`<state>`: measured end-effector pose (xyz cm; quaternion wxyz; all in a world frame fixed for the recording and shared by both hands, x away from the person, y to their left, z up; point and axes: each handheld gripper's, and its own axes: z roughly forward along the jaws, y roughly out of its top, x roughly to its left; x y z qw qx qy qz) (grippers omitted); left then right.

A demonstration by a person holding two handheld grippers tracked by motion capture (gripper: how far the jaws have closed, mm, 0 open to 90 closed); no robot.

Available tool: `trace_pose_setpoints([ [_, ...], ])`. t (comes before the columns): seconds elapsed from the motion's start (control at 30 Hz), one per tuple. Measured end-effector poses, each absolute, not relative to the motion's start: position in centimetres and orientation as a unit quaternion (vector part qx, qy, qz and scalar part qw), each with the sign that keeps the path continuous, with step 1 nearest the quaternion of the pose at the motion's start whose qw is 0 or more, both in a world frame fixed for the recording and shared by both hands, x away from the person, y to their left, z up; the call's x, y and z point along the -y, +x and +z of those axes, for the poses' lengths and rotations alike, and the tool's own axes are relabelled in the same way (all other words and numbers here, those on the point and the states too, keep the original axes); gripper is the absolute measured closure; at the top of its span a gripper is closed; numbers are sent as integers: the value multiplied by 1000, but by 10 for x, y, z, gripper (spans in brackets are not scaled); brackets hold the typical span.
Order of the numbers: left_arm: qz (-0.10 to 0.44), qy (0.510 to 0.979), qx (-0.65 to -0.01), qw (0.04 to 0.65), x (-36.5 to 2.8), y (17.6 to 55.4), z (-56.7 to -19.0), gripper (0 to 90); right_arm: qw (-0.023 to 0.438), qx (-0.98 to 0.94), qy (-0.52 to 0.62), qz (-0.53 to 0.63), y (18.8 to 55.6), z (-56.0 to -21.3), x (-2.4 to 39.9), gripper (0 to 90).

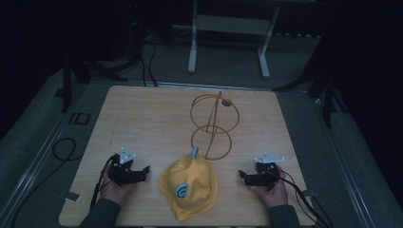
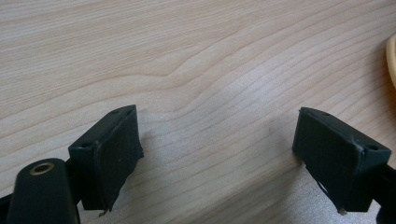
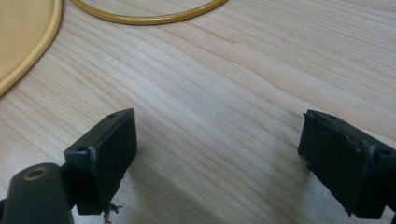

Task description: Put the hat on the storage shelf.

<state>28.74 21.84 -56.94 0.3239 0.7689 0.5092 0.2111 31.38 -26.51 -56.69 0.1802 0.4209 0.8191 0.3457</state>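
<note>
Yellow fabric cap with a grey-and-white emblem is lying crumpled on the near middle of the pale wooden table, its peak pointing toward the near edge, between the left tongs and the right tongs. Just beyond it, the round base ring of an orange wire hat stand is sitting close to or touching the cap's far edge. Both tongs are resting low over bare wood, each well apart from the cap, with jaws spread wide and nothing between them, as the left gripper view and the right gripper view are showing. The likeliest trouble is coming from the soft cloth: a pinch on one thin fold could be letting the crown sag and slip free, or dragging the cap along the table instead of raising it. The light wire stand is looking easy to tip or slide, so a cap swung against its upper loop, or a cuff brushing its ring, could be knocking it over. Uneven pulling by the two tongs could also be twisting the cap out of shape.
</note>
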Motion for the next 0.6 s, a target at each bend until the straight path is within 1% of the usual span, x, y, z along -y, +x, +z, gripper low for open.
trace_pose_setpoints([
  [0.07,208,768,-517,314,-218,288,-566,219,180,-819,421,345,314,-567,265,114],
  [0.17,208,768,-519,313,-218,289,-565,244,180,-819,421,345,314,-567,265,114],
  [0.2,205,768,-520,311,-218,289,-564,263,180,-819,421,345,314,-567,265,114],
  [0.23,205,768,-520,311,-218,289,-564,305,180,-819,421,345,314,-567,265,114],
  [0.27,205,768,-520,311,-218,289,-564,305,180,-819,421,345,314,-567,265,114],
  [0.3,202,766,-529,304,-216,288,-561,381,180,-819,421,345,314,-567,265,114],
  [0.4,196,770,-530,295,-215,289,-558,454,180,-819,421,345,314,-567,265,114],
  [0.43,192,772,-532,289,-215,289,-556,494,180,-819,421,345,314,-567,265,114],
  [0.47,191,772,-534,286,-215,289,-556,494,180,-819,421,345,314,-567,265,114],
  [0.5,179,780,-533,275,-215,290,-552,543,180,-819,421,345,314,-567,265,114],
  [0.6,151,784,-527,291,-215,289,-543,600,180,-819,421,345,314,-567,265,115],
])
